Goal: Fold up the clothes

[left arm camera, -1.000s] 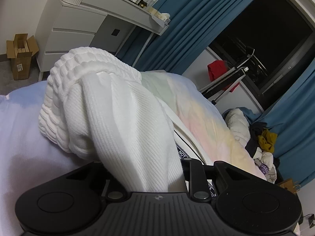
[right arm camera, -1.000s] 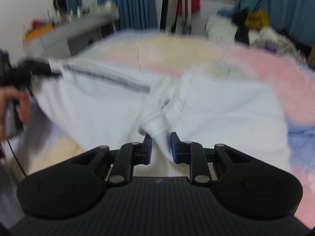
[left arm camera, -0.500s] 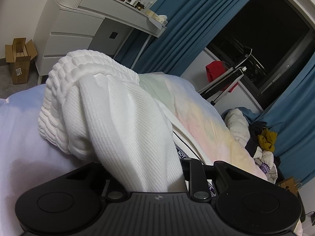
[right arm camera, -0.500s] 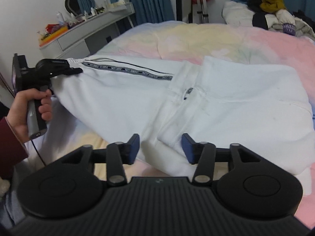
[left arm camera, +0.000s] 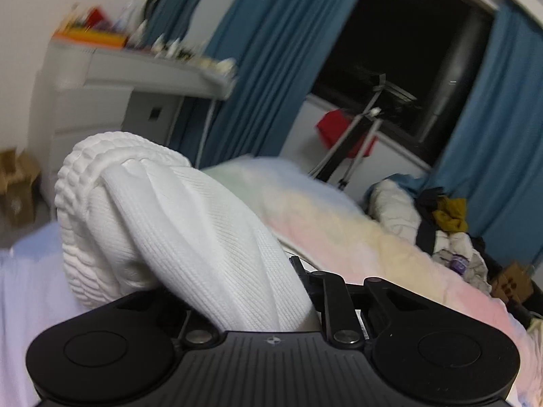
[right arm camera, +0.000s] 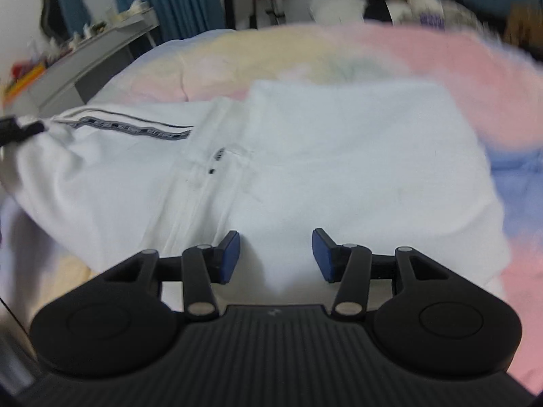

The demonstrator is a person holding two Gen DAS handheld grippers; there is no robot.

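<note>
At the left, the left gripper [left arm camera: 271, 308] was clamped on the ribbed cuff [left arm camera: 112, 183] of the white garment [right arm camera: 305, 176], holding that sleeve bunched and lifted off the pastel duvet [right arm camera: 390, 54]. In the middle the garment lay spread on the bed, its body partly doubled over. At the right, the right gripper [right arm camera: 275, 257] hung over its near edge with blue pads [right arm camera: 229, 256] spread wide and nothing between them, so a pull from the left alone would probably drag the unpinned cloth and skew the fold.
</note>
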